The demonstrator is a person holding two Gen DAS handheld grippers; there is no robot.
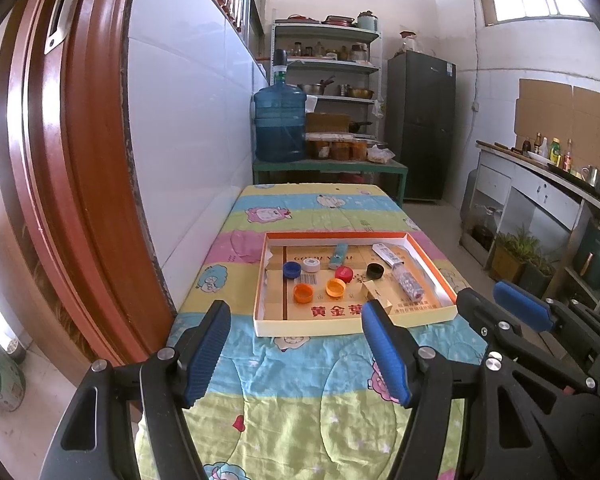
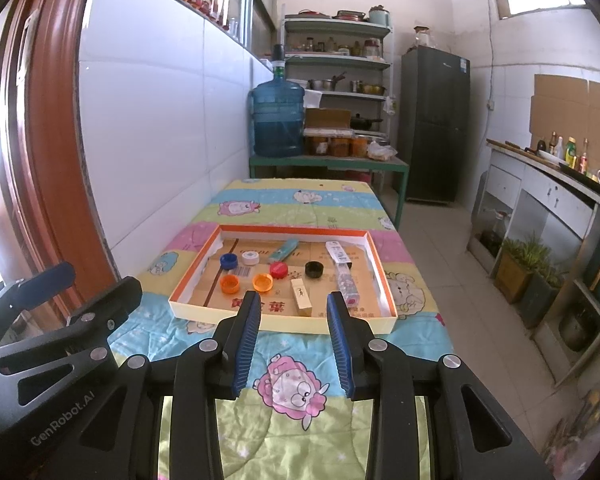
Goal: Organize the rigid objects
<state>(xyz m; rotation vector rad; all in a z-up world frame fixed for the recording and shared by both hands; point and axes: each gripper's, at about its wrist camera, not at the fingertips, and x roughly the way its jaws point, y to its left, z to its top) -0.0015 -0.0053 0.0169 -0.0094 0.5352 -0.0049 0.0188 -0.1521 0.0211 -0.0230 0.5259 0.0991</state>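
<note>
Both tools empty above quilted table, tiled kitchen

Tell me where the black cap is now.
In both views the black cap lies inside the tray, right of the red cap and left of the remote.

— Any clear way in?
— Yes: bare cartoon-print quilted counter lies before the shallow orange-rimmed cardboard tray.
— Obstacles?
— White tiled wall hugs the left (right side open floor).
</note>
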